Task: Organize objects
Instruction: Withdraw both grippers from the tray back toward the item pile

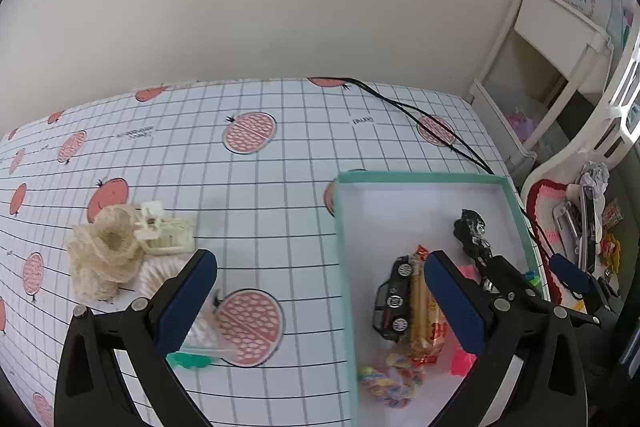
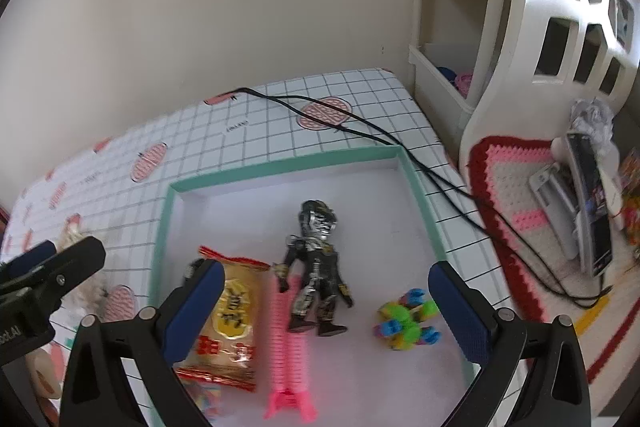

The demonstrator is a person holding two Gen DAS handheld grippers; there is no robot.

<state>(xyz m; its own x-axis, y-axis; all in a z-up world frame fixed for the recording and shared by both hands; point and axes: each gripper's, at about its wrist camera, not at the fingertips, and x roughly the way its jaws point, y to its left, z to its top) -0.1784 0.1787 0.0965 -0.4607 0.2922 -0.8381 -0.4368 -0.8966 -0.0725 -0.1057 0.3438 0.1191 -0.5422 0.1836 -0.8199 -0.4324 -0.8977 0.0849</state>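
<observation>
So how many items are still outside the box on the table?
4 visible: mesh scrunchie, cream hair claw beside it, white pleated piece just below, green clip near the left gripper. Others may be hidden.

Right gripper (image 2: 326, 301) spread wide, empty, over teal-rimmed white tray (image 2: 280, 163). Inside: black-silver plastic action figure (image 2: 318, 267), pink ridged hair clip (image 2: 288, 339), red-gold snack packet (image 2: 230, 323), multicoloured block toy (image 2: 408, 321).

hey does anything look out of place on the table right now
Yes. The cream scrunchie and white hair claw lie loose on the tablecloth, outside the box that holds the other items.
</observation>
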